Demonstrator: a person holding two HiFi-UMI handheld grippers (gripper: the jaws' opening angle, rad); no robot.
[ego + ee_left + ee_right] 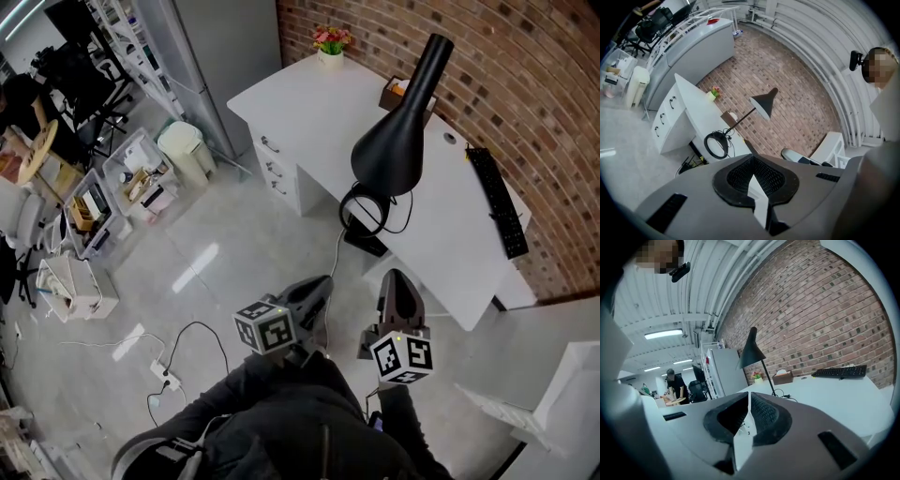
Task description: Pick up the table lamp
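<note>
I had both grippers short of the desk [450, 244], jaws pressed together on nothing. The left gripper [319, 287] was over open floor [225, 253] and the right gripper [396, 281] just before the desk's near edge. The table lamp [398, 141] stood close to that edge, with bare desktop beyond it up to the brick wall [525, 75].

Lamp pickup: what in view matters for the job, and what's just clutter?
Job: table lamp on the white desk; left gripper and right gripper, both shut, empty, not touching it.
Lying about: keyboard, tissue box, flower pot, white bin, power strip on the floor.
</note>
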